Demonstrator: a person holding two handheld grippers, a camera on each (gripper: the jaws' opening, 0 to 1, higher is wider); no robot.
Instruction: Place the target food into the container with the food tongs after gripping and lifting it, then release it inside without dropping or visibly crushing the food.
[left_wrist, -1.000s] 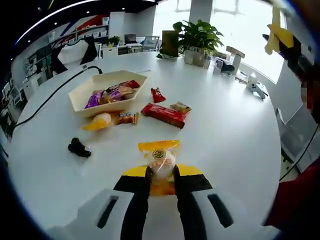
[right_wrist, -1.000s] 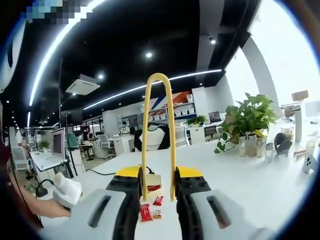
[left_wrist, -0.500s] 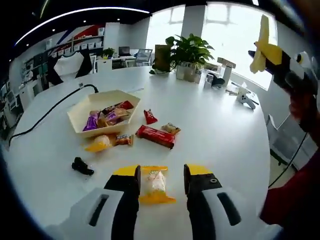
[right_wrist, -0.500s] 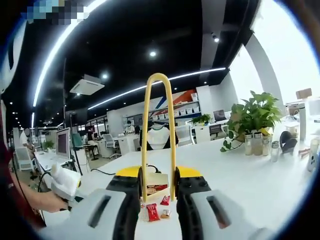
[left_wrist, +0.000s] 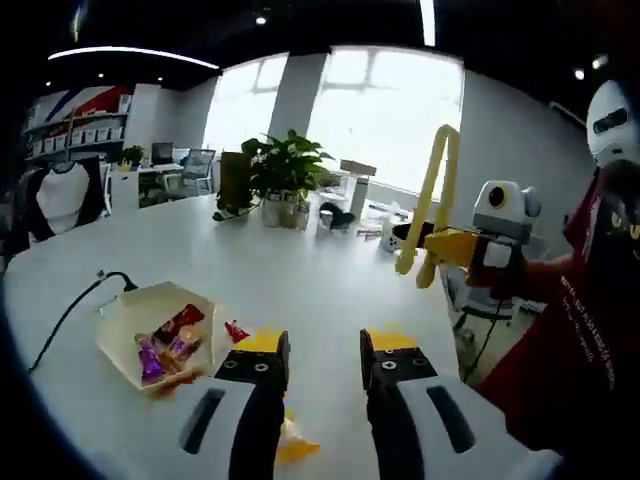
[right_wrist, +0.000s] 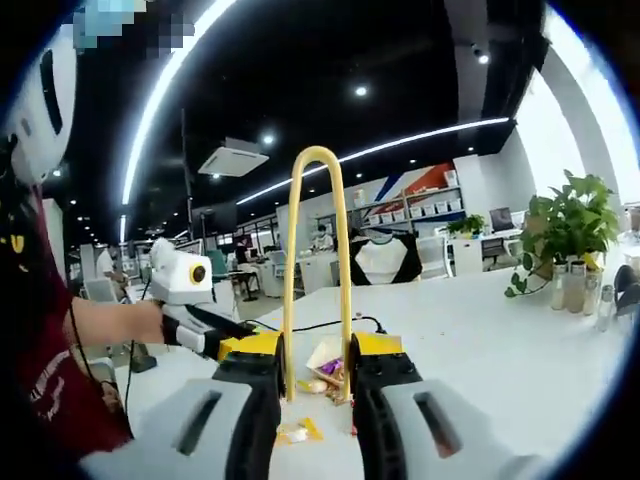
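Note:
In the left gripper view my left gripper (left_wrist: 325, 345) is open with nothing between its fingers. A yellow-wrapped food (left_wrist: 291, 441) lies on the white table (left_wrist: 300, 290) just below it. To the left stands the beige container (left_wrist: 128, 318) with several wrapped snacks inside, and a red candy (left_wrist: 237, 331) lies beside it. My right gripper (left_wrist: 455, 245) is raised at the right, shut on the yellow food tongs (left_wrist: 432, 200). In the right gripper view the food tongs (right_wrist: 316, 270) stand upright in my right gripper (right_wrist: 315, 350). Past them are the container (right_wrist: 328, 352) and the yellow-wrapped food (right_wrist: 298, 432). My left gripper (right_wrist: 205, 328) comes in from the left.
A black cable (left_wrist: 75, 305) runs to the container's left. Potted plants (left_wrist: 280, 165) and small jars stand at the table's far edge. A person's sleeve (left_wrist: 590, 330) is at the right. Desks and shelves fill the room behind (right_wrist: 400, 255).
My left gripper opened and let go of the yellow-wrapped food, which now lies on the table. It then rose and tilted up. The right gripper view has swung, bringing the left gripper into it.

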